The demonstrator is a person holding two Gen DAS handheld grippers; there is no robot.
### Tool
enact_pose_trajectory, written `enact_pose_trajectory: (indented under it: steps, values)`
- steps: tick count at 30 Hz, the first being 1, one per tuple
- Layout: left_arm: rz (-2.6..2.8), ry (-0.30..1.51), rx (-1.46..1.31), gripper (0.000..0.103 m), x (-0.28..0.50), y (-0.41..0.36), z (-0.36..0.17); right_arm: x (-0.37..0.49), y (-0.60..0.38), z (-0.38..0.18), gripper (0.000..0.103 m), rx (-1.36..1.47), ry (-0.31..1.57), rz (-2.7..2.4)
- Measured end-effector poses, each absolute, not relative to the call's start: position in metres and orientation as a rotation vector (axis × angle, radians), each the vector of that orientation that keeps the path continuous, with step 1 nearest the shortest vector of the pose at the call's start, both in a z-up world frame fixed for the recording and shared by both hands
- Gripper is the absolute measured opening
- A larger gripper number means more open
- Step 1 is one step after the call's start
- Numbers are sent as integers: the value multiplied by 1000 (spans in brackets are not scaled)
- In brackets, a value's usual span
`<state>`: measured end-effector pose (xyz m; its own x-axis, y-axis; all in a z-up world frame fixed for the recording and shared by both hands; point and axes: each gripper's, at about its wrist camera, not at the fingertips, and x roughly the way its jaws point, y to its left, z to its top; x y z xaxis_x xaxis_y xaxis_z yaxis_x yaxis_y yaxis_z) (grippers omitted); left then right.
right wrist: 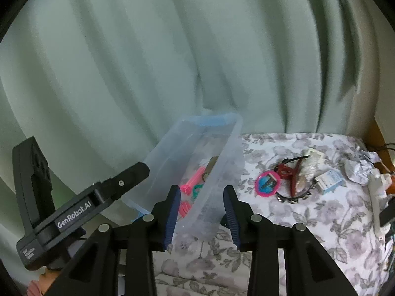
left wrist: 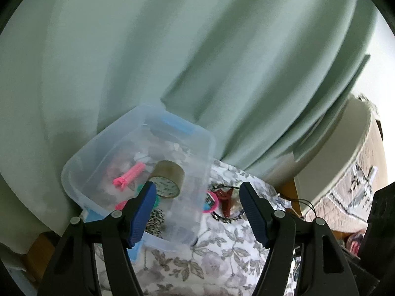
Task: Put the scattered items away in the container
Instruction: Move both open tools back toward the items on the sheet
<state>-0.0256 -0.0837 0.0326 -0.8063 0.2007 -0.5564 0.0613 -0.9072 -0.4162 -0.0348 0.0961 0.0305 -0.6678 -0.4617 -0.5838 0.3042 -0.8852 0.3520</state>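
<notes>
A clear plastic container point(left wrist: 74, 170) point(right wrist: 229, 143) with blue latches sits on the floral cloth. Inside lie a tape roll point(left wrist: 167, 178), a pink clip point(left wrist: 128, 176), green and pink bits and a leopard-print piece point(left wrist: 154, 219). My left gripper point(left wrist: 197, 194) hovers open over the container's near right corner, nothing between its fingers. My right gripper point(right wrist: 201, 204) is open and empty, straddling the container's near wall. Right of the container lie a pink round mirror point(right wrist: 267, 183) point(left wrist: 209, 201), a dark red hair claw point(right wrist: 291, 172) point(left wrist: 226, 201), a black ornate frame point(right wrist: 293, 197) and a small white box point(right wrist: 329, 178).
Pale green curtains hang behind the container. Crumpled white paper point(right wrist: 358, 169) and a white cable or strip point(right wrist: 377, 202) lie at the far right of the floral cloth point(right wrist: 321, 222). The left gripper's black body point(right wrist: 74, 204) shows at left in the right wrist view.
</notes>
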Motion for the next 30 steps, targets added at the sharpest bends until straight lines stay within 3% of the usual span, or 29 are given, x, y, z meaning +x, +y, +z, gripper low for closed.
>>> enact_pose_trajectory:
  steps: [17, 30]
  values:
    - [2774, -373, -1060, 71, -28, 17, 28, -5, 214, 16, 43, 916, -643, -2624]
    - [2856, -394, -1181, 71, -39, 47, -17, -5, 272, -17, 43, 986, -818, -2661]
